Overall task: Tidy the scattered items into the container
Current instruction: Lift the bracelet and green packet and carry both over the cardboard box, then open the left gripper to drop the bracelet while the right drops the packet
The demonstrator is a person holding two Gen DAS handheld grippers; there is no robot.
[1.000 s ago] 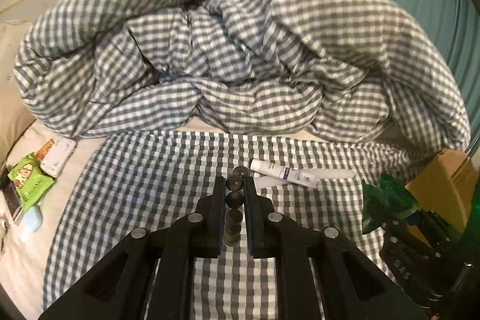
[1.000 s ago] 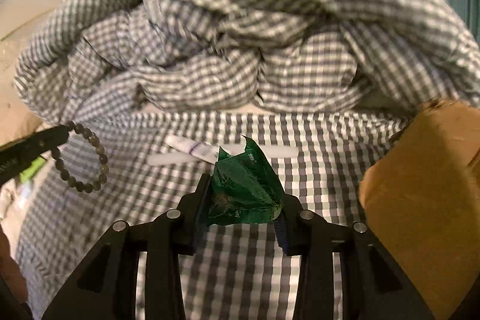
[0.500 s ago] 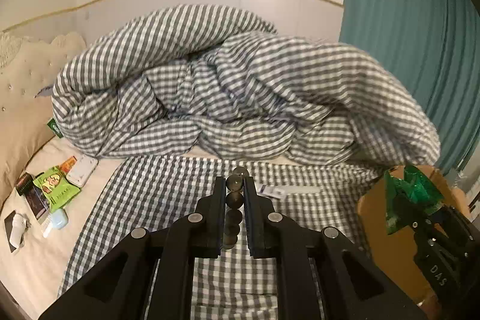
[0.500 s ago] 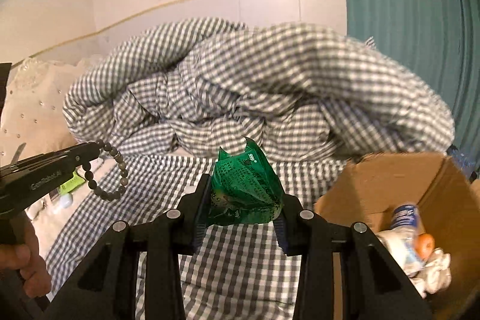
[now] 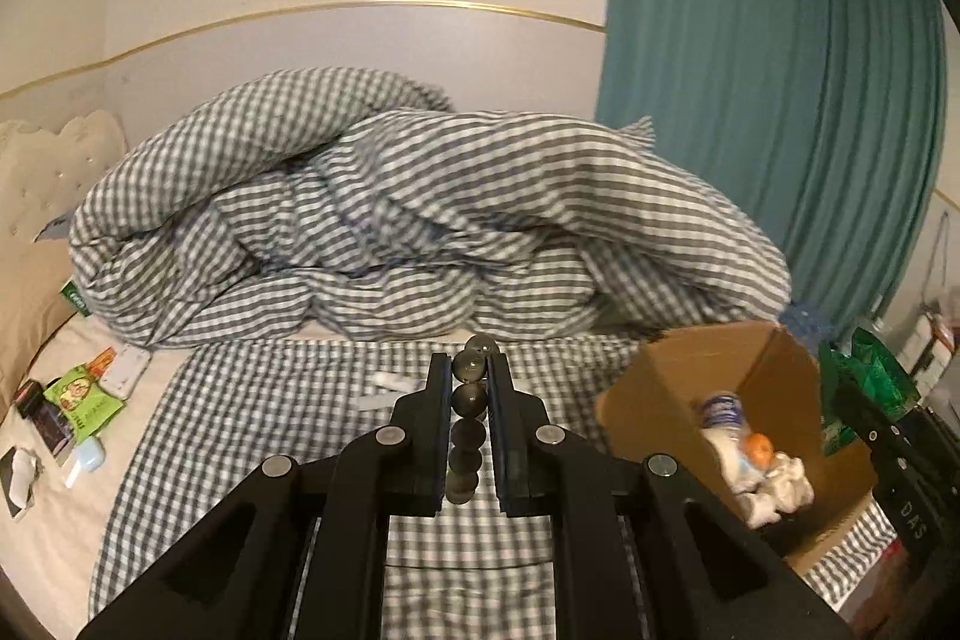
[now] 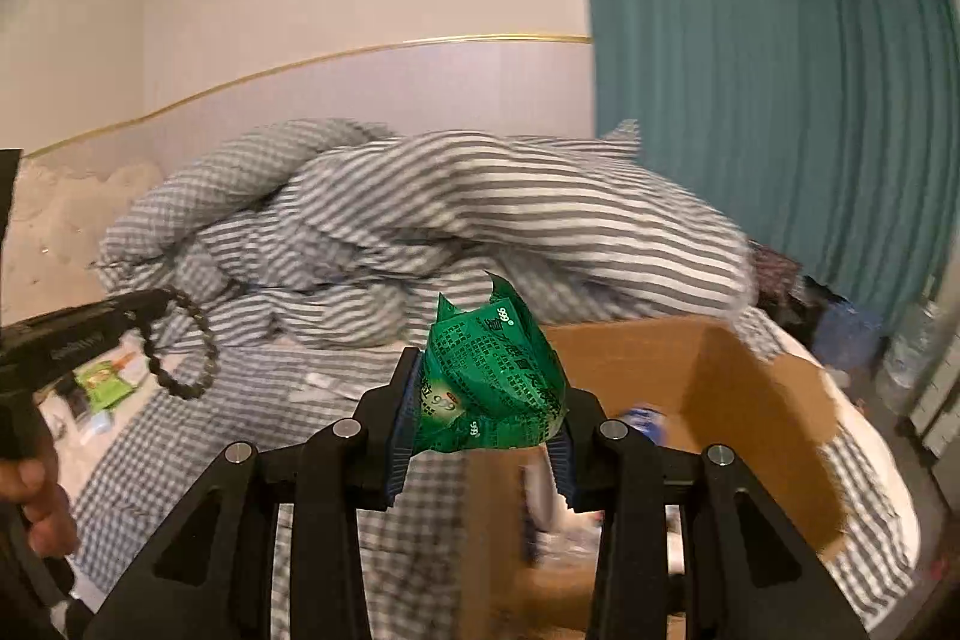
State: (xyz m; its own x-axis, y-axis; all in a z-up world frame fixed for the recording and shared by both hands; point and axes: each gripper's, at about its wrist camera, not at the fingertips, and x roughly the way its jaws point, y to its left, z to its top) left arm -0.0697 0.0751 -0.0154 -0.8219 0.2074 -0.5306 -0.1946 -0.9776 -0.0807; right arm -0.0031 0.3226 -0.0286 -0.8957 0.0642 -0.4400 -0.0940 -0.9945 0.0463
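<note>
My left gripper point(image 5: 469, 370) is shut on a dark bead bracelet point(image 5: 468, 400), held above the checked bedspread; it also shows in the right wrist view point(image 6: 186, 346), hanging from the left gripper point(image 6: 153, 301). My right gripper point(image 6: 487, 388) is shut on a crumpled green packet point(image 6: 489, 388), held over the near edge of the open cardboard box point(image 6: 750, 376). In the left wrist view the box point(image 5: 648, 406) stands to the right with a bottle and white items inside, and the green packet point(image 5: 870, 370) is beyond it.
A bunched grey-checked duvet point(image 5: 420, 232) fills the back of the bed. A white tube point(image 5: 390, 382) lies on the checked cloth. Several small packets and items point(image 5: 78, 400) lie at the bed's left edge. A teal curtain point(image 5: 780, 130) hangs on the right.
Both grippers have risen and swung right toward the box. The box has come into full view with its contents. Both grips are unchanged.
</note>
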